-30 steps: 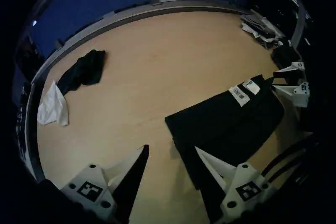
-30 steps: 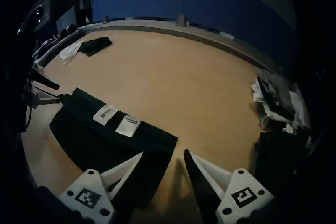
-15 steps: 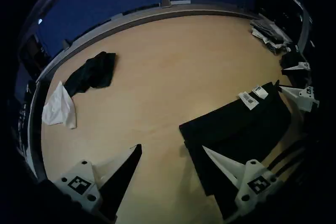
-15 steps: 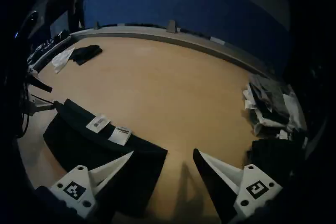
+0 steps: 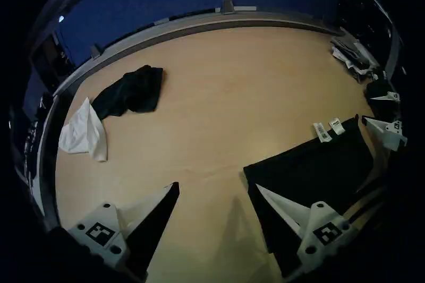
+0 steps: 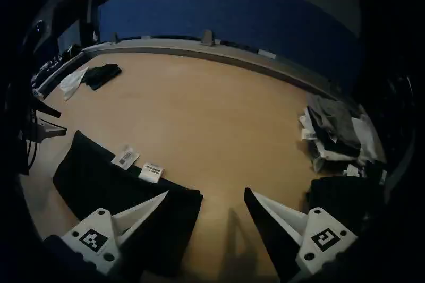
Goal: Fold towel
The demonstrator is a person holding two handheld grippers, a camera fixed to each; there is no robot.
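Note:
A black towel [image 5: 313,166] lies folded flat on the wooden table [image 5: 223,97], with two white labels [image 5: 328,127] at its far edge. My left gripper [image 5: 217,187] hovers open above the table; its right finger overlaps the towel's near corner in the picture. In the right gripper view the same towel [image 6: 106,187] sits at lower left, its labels [image 6: 138,164] on the far edge. My right gripper [image 6: 207,191] is open with nothing between its fingers. Each gripper appears at the edge of the other's view: the right one [image 5: 388,129] and the left one [image 6: 45,123].
A crumpled black cloth [image 5: 133,92] and a white cloth [image 5: 82,131] lie at the table's far left. A pile of mixed clothes [image 6: 334,134] and a dark cloth [image 6: 340,198] sit at the right end. A blue partition [image 6: 228,12] runs behind the table.
Both grippers have drawn back from the towel, which looks smaller and farther off. The right gripper's fingers stand wider apart than a second ago. The labels now hang past the towel's far edge.

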